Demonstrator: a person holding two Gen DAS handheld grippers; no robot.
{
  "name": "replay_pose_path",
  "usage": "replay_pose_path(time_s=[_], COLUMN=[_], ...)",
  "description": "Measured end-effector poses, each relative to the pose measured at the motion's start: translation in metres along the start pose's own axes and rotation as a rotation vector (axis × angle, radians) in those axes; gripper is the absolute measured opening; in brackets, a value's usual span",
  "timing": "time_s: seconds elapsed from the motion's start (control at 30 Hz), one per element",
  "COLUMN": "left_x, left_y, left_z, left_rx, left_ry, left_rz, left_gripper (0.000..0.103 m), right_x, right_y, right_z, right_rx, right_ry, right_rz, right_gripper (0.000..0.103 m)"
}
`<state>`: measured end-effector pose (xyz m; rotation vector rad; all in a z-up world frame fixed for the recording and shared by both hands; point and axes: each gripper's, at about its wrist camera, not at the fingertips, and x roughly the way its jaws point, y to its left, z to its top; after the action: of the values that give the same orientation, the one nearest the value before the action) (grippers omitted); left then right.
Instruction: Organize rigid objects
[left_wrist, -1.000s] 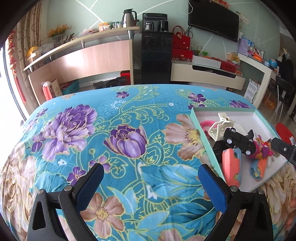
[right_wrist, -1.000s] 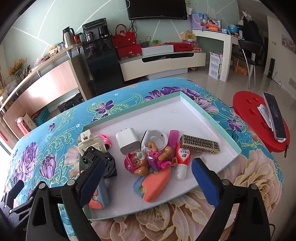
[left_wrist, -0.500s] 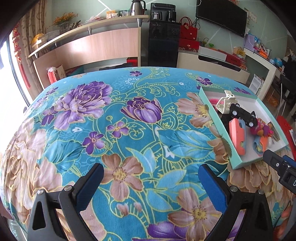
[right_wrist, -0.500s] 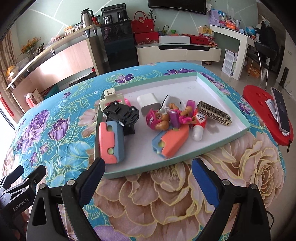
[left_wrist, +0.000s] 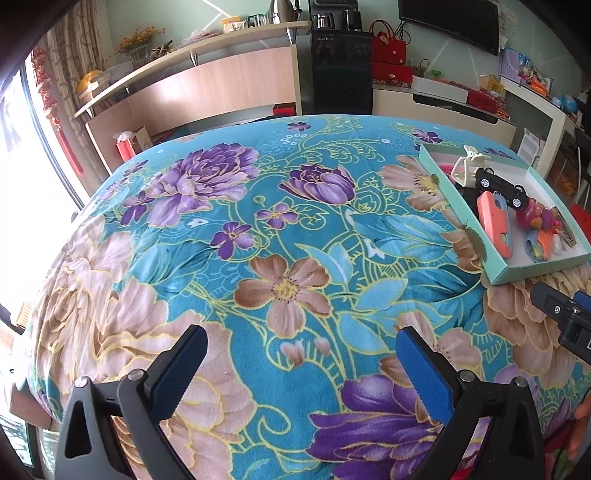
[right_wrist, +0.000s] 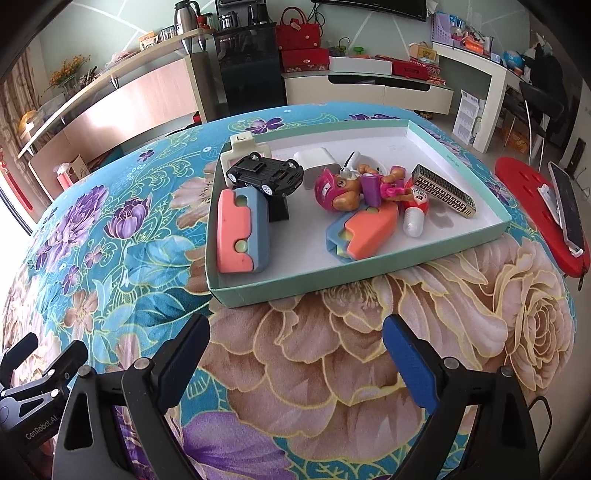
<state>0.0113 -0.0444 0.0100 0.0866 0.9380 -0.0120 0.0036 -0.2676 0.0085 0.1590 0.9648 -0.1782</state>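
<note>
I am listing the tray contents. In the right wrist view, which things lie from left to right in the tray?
Pink-blue block → black car → white charger → pup figure → gold bar.

Toys in a tray (right_wrist: 369, 275) on the table (right_wrist: 424, 332), toy car (right_wrist: 266, 173) atop a block (right_wrist: 238, 232).

Shallow teal tray (right_wrist: 369, 275) — toy car (right_wrist: 266, 173) overturned among jumbled toys.

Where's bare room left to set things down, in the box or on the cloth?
Box: bare floor along its far wall and right corner, behind the charger and gold bar. Crowded middle-left around the black car. The floral cloth left of the box is bare.
</note>
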Motion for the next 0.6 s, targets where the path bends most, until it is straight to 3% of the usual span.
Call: replay_pose_path(time_s=[0.37,0.6], left_x=[-0.002,0.007], left_y=[0.002,0.011], left_z=[-0.012,-0.014], left_rx=[-0.007,-0.048], left_ry=[-0.006,0.033], left_rz=[0.051,0.061], left_gripper=[0.103,0.103], right_x=[-0.005,-0.003], right_y=[0.013,0.019], right_z=[-0.014,-0.019], right_rx=[-0.052,-0.081], right_ry=[-0.026,-0.031], right_rz=[-0.003,-0.015], right_gripper=[0.095,0.095])
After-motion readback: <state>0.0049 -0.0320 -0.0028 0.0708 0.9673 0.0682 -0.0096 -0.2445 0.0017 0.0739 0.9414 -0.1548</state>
